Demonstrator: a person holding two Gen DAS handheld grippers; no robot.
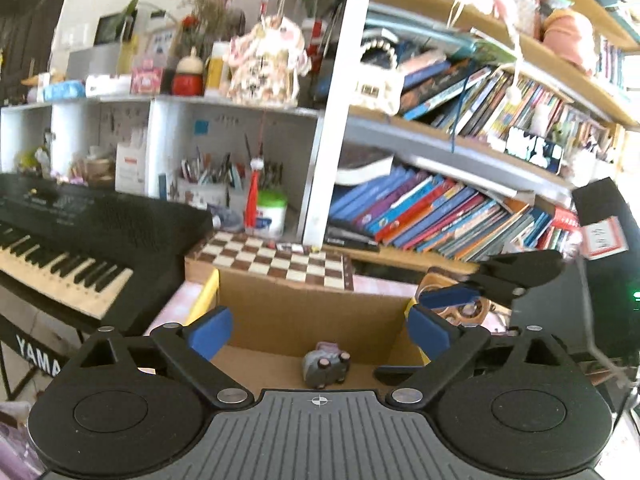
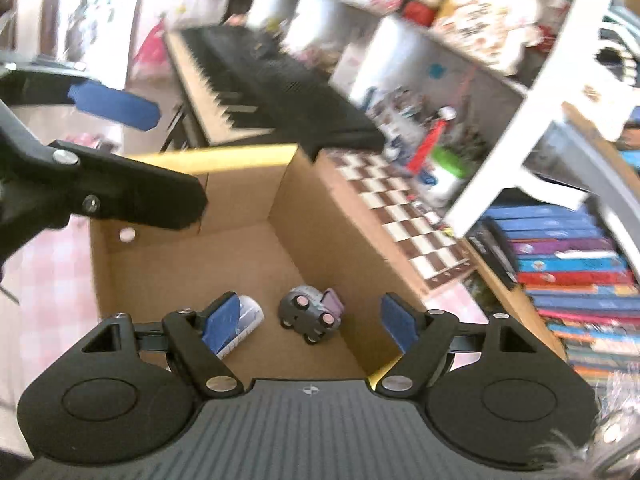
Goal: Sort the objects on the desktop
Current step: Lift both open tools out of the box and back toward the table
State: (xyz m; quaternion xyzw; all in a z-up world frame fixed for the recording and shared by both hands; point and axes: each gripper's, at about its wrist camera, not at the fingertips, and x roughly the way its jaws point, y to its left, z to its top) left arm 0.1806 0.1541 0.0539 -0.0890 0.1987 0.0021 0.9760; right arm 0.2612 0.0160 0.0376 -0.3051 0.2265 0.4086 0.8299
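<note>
Toy car (image 2: 311, 314), grey with a purple back, lies on its side on the floor of the cardboard box (image 2: 180, 256), wheels turned up toward the right wrist camera. Just beside it, apart, a small white tube or bottle (image 2: 246, 326) lies flat; too blurred to say which. Left hand-held gripper (image 1: 318, 330) hangs over the near box edge, fingers spread wide, nothing between them, car below. Right hand-held gripper (image 2: 310, 322) above the box interior, fingers apart, pads (image 2: 222, 322) touching nothing; car shows in the gap, tube partly hidden behind the left pad. Box has yellow-taped rims and stands on a pink checked counter (image 2: 48, 280). Chessboard (image 2: 404, 216) just behind the box, keyboard (image 1: 60, 240) beside it, bookshelf (image 1: 440, 216) beyond
</note>
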